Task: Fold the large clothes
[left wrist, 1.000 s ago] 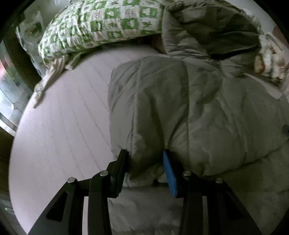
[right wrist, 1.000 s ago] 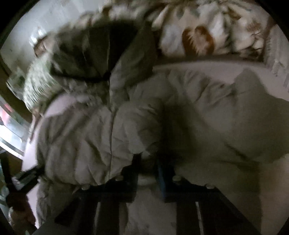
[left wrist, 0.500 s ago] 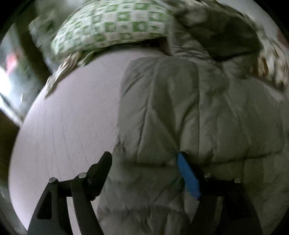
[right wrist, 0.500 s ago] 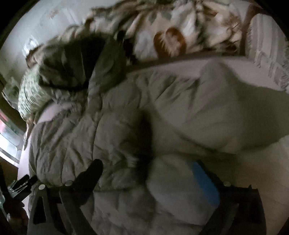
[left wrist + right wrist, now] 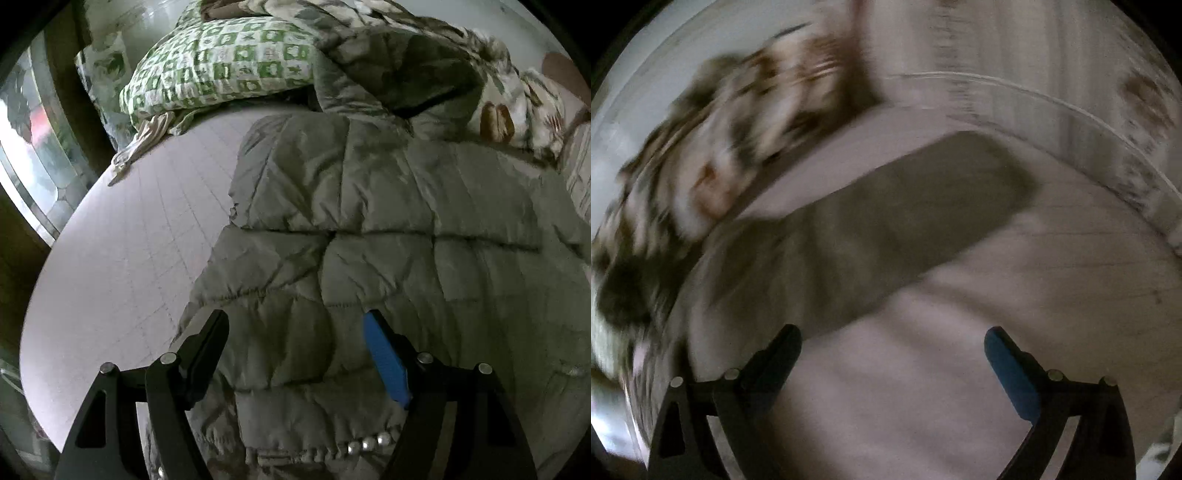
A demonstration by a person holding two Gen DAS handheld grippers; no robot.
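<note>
Quilted jacket (image 5: 369, 229): olive padding is lying across the centre and right of the left view, on the pale bed sheet (image 5: 122, 266); its hood is resting near the green pillow (image 5: 221, 70) at upper centre
Left gripper (image 5: 295, 354): you are hovering it with fingers spread wide, gripping nothing
Right gripper (image 5: 892, 365): likewise parted and empty; the sleeve (image 5: 905, 218) is stretching blurred across mid-frame
Risk: puffy layers are likely springing back; a shallow pinch may be catching only the shell, so the fold slips

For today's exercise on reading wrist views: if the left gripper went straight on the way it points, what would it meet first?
Probably the quilted jacket: the left gripper is open with padded fabric filling the gap ahead. Depth is unclear.
</note>
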